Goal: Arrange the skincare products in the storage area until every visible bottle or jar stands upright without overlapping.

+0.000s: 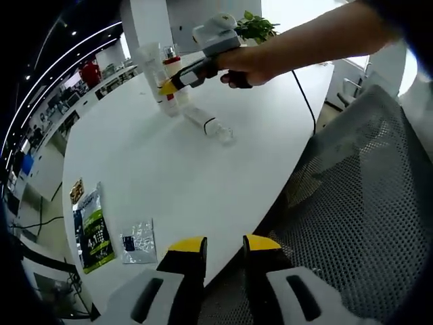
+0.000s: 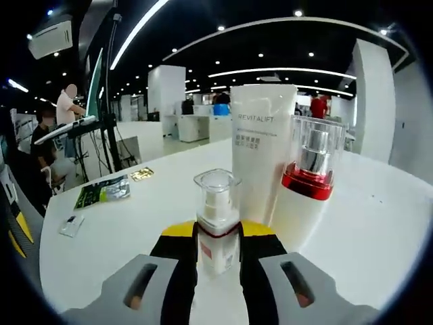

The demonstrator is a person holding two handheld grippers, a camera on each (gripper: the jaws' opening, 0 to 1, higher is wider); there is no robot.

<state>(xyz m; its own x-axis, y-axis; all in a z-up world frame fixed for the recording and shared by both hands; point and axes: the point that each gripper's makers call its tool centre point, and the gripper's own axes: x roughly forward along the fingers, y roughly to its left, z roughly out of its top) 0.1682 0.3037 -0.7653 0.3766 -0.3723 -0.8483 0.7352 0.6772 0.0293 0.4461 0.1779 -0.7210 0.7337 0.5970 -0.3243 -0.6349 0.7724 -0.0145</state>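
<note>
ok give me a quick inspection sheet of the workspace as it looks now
surface: white table, mostly bare.
job's things: small pump bottle upright between the right gripper's jaws; white Revitalift tube and red-collared bottle upright behind it; clear bottle lying on its side.
clutter: green sachet, clear packet, gold sachet.
grippers: right gripper shut on the pump bottle; left gripper empty, jaws slightly apart.
cables: black cable on the table.
surroundings: mesh chair, potted plant, open office with people.
</note>
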